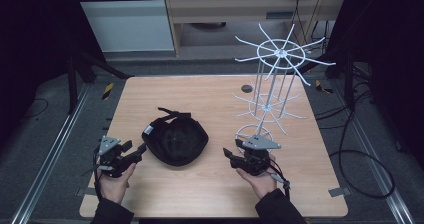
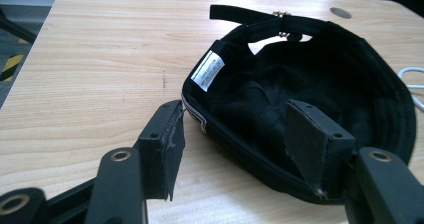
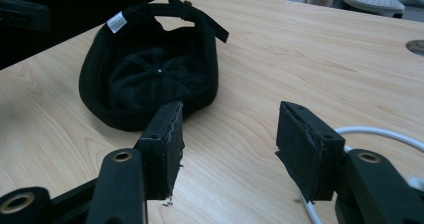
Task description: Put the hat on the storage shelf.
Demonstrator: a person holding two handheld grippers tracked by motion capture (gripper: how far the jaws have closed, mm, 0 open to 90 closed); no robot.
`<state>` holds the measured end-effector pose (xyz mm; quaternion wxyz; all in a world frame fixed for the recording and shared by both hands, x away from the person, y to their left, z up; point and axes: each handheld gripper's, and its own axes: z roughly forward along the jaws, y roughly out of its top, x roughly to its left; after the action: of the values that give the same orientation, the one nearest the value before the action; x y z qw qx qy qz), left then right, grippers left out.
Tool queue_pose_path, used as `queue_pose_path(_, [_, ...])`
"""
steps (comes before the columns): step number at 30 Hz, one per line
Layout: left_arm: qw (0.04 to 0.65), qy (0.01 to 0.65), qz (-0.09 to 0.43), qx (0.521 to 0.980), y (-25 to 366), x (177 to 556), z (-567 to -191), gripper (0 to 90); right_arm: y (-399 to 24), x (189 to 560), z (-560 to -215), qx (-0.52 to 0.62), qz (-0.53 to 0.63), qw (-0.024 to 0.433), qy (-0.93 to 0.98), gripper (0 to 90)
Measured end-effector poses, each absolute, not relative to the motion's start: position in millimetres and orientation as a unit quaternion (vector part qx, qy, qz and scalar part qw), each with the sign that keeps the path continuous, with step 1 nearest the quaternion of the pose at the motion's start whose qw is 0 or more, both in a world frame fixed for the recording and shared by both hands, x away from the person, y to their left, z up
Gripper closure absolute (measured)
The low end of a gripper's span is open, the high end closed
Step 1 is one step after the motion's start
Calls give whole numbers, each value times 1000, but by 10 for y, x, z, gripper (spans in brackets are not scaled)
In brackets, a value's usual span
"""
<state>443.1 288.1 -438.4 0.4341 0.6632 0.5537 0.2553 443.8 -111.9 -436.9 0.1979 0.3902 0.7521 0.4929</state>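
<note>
Nearest the person, the left gripper has its jaws partly open astride the near rim of the upturned black fabric cap, pads not pressing. The right gripper, also partly open and empty, hovers just right of the cap on the light wooden table. Beyond stands a white wire display rack.

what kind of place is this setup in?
Most likely a lab or recording rig, not a shop: a light wooden table stands between metal floor rails, with loose black cables on grey flooring and dark curtains at the sides. On it are a black cap and a white wire display rack.
</note>
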Motion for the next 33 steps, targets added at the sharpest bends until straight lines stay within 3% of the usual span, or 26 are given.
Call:
queue_pose_path(16, [387,561,254,687,2776,4632,-4593,403,-615,4766,-4472,399,482,184,758,475])
queue_pose_path(33, [368,556,222,711,2697,4712,-4735,554,-296,5077,-4771,431,450,166,764,499])
